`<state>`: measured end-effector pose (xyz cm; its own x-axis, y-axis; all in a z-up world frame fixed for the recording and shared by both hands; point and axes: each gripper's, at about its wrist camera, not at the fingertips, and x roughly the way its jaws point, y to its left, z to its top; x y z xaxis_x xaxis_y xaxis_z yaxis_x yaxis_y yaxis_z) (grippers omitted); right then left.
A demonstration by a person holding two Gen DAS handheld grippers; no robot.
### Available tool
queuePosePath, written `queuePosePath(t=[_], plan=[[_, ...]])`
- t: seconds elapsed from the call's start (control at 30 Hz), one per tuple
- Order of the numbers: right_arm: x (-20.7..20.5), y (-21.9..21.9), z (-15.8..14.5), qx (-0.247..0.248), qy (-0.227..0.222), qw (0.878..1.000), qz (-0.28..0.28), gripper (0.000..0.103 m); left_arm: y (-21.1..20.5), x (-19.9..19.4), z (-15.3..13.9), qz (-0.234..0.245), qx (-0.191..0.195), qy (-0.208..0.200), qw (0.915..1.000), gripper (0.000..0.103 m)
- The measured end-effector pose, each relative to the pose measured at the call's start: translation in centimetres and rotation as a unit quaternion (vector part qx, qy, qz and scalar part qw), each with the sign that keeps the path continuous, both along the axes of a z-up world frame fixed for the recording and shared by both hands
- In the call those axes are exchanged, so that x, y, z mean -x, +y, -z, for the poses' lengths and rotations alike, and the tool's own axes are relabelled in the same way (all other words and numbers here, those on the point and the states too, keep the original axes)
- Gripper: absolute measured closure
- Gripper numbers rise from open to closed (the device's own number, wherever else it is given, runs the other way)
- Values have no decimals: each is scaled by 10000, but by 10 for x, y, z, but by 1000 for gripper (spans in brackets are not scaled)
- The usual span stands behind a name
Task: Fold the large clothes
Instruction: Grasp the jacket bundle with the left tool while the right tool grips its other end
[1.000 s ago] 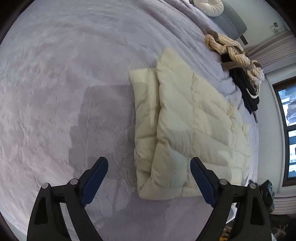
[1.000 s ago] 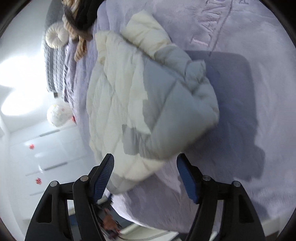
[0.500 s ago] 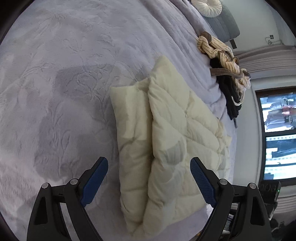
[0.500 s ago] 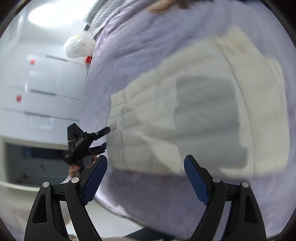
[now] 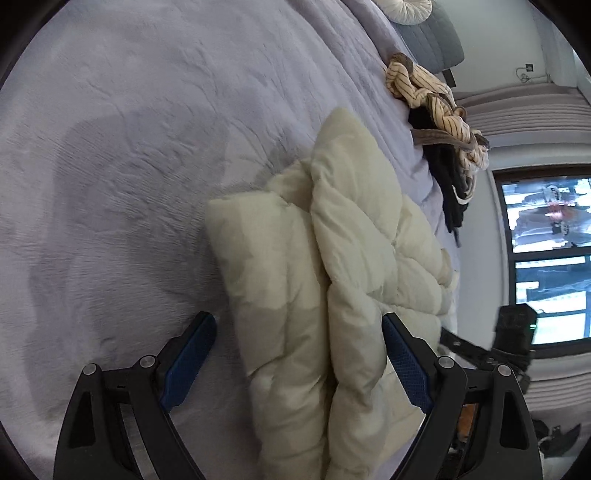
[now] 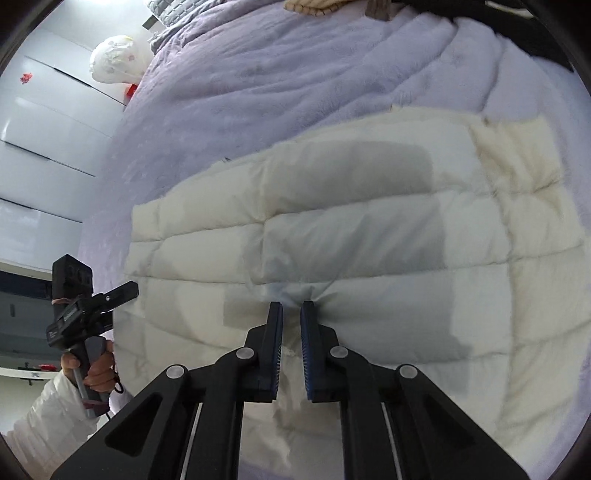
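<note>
Right wrist view: the right gripper [image 6: 291, 308] is down on the cream quilted down jacket [image 6: 369, 236], its jaws closing on a pinch of the puffy fabric, which bunches up between the blue pads [image 6: 306, 332]. The jacket lies folded on the lavender bedspread [image 6: 258, 85] and fills most of this view. At its left edge the left gripper [image 6: 122, 293] comes in over the jacket's border, carried by a hand [image 6: 98, 373] in a white padded sleeve [image 6: 48, 417]. Beyond the bed stand white wardrobe doors [image 6: 40, 122].

From the left wrist, the left gripper [image 5: 299, 354] hangs slack, jaws wide apart, straddling the near end of the folded jacket [image 5: 332, 258] without its pads pressing it. Farther up the bed lies a heap of clothes, a striped beige garment [image 5: 432, 92] on a black one [image 5: 450, 177]. A round white cushion [image 5: 404, 9] lies at the head of the bed, and a window [image 5: 546, 251] is off to the right.
</note>
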<state>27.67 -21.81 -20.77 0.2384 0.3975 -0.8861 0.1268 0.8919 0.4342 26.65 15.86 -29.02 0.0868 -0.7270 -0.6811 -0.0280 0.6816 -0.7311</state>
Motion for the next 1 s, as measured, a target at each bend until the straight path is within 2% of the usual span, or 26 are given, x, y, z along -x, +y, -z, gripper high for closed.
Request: queuePosePath(t=[0.13, 0.2, 0.27, 0.33, 0.37, 0.43, 0.53, 0.7, 0.83, 1.0], plan=[[3, -1, 20, -137, 96, 9998, 69, 93, -27, 1, 0, 343, 235, -6, 9991, 13], [6, -4, 27, -225, 128, 9996, 134, 94, -48, 6, -7, 648, 228, -118, 9976, 26], [10, -10, 35, -349, 182, 9989, 262, 96, -67, 12, -17, 872, 184, -229, 9958, 52], [14, -16, 41, -471, 229, 9979, 371, 96, -76, 16, -33, 934, 168, -357, 9948, 66], [15, -19, 44, -532, 248, 9974, 425, 96, -80, 17, -43, 938, 205, -405, 9946, 70], [18, -22, 47, -630, 277, 9965, 470, 96, -89, 20, -67, 987, 276, -566, 9931, 71], [18, -23, 43, -665, 300, 9968, 319, 96, -109, 28, -98, 1150, 126, -826, 9898, 71], [18, -25, 40, -644, 393, 9972, -13, 96, -141, 34, -127, 1314, -23, -882, 9874, 71], [19, -32, 53, -1009, 489, 9937, 81, 97, -180, 43, -146, 1552, -221, -961, 9830, 71], [27, -50, 71, -1608, 543, 9853, 215, 102, -236, 57, -159, 1890, -571, -1153, 9735, 71]])
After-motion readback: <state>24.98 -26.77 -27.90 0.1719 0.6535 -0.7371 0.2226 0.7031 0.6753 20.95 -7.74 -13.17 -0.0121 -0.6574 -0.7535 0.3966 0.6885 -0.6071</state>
